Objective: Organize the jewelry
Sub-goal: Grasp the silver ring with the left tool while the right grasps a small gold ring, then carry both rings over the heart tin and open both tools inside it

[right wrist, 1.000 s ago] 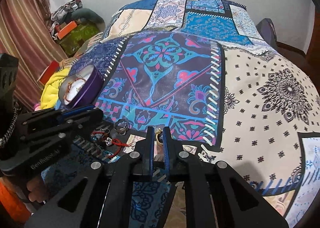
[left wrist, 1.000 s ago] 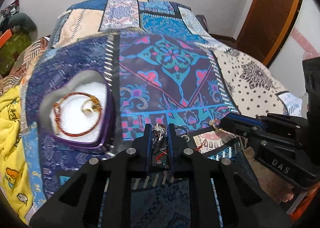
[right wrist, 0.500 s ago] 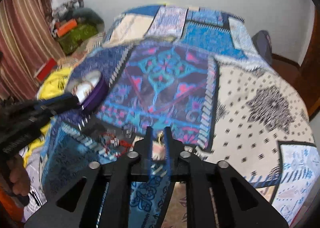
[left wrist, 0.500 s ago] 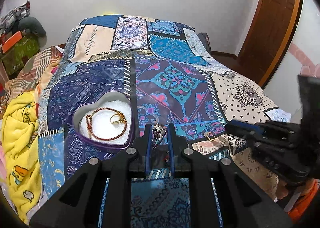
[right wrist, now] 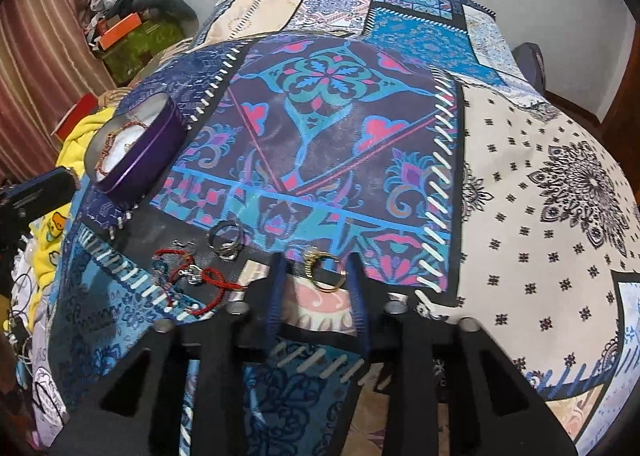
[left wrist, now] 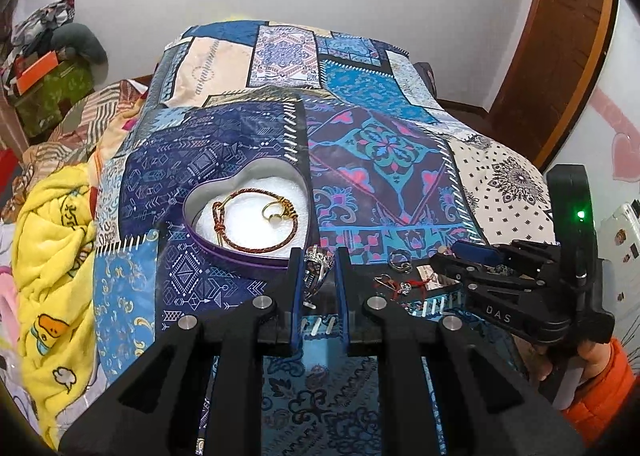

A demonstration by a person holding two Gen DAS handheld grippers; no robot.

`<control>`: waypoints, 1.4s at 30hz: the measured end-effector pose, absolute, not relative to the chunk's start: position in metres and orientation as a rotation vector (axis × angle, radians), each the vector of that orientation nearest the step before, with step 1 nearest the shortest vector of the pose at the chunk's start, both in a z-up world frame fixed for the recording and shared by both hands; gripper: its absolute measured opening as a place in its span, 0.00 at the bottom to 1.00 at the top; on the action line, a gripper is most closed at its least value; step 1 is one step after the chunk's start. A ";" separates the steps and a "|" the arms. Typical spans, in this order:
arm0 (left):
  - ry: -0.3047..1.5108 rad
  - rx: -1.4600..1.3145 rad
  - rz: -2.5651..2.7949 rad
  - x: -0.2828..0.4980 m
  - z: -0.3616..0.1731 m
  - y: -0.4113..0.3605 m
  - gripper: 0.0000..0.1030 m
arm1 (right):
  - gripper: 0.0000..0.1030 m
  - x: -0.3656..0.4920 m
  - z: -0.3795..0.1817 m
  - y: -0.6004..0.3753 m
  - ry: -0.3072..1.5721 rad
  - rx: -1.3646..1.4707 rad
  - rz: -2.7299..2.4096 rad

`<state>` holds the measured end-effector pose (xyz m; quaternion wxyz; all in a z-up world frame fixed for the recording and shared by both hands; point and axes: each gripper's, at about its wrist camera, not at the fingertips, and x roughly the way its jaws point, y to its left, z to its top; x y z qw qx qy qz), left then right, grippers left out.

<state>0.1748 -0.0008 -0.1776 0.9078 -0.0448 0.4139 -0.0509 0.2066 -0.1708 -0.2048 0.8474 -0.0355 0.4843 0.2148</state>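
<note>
My left gripper (left wrist: pixel 319 254) is shut on a silver ring (left wrist: pixel 319 262), held just in front of the purple heart-shaped tin (left wrist: pixel 208 192). On the tin's white padding lie a red-gold bracelet (left wrist: pixel 256 251) and a small gold ring (left wrist: pixel 274 215). My right gripper (right wrist: pixel 317 268) stands open low over the patchwork bedspread, and a gold ring (right wrist: pixel 325 288) lies on the cloth between its fingers. Left of it lie a silver ring (right wrist: pixel 226 241) and a red cord bracelet (right wrist: pixel 188 276). The right gripper (left wrist: pixel 456 252) also shows at the right of the left wrist view.
A yellow blanket (left wrist: pixel 52 256) is bunched at the bed's left side. Boxes and clothes (left wrist: pixel 44 68) are piled in the far left corner. A wooden door (left wrist: pixel 560 36) stands at the right. A hand in an orange sleeve (left wrist: pixel 600 384) holds the right gripper.
My right gripper's fingers have spread apart and now straddle the gold ring on the cloth. My left gripper has drawn back from the tin, still holding the silver ring.
</note>
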 end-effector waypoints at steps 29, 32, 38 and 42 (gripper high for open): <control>0.801 -0.102 -0.081 0.159 -0.159 0.018 0.13 | 0.30 0.199 -0.191 -0.167 1.036 -0.076 0.453; 0.806 -0.102 -0.078 0.160 -0.160 0.018 0.13 | 0.30 0.204 -0.200 -0.162 1.049 -0.101 0.450; 0.807 -0.107 -0.073 0.162 -0.161 0.021 0.13 | 0.22 0.206 -0.206 -0.160 1.023 -0.095 0.446; 0.810 -0.112 -0.072 0.164 -0.162 0.020 0.13 | 0.21 0.204 -0.206 -0.160 1.010 -0.103 0.453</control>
